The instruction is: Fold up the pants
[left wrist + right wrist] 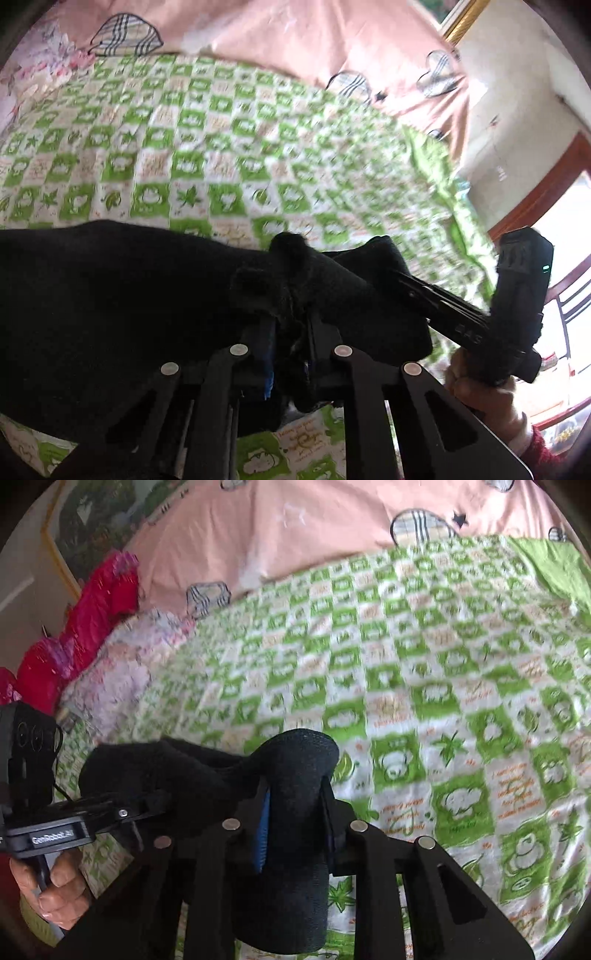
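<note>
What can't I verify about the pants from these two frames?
- Left wrist view: the black pants bunch over the left gripper and run off the left edge; fold state unclear.
- Right wrist view: a roll of cloth in the right gripper hides the bed sheet below.

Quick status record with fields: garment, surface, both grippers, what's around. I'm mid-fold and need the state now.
garment: black pants, bunched, lifted off the bed at the gripped parts
surface: green-and-white checked bedspread
left gripper: shut on the pants fabric
right gripper: shut on a rolled thickness of the pants
gripper spacing: close together; each shows in the other's view
behind: pink quilt at the head of the bed
side: red bundle at the bed's edge
</note>
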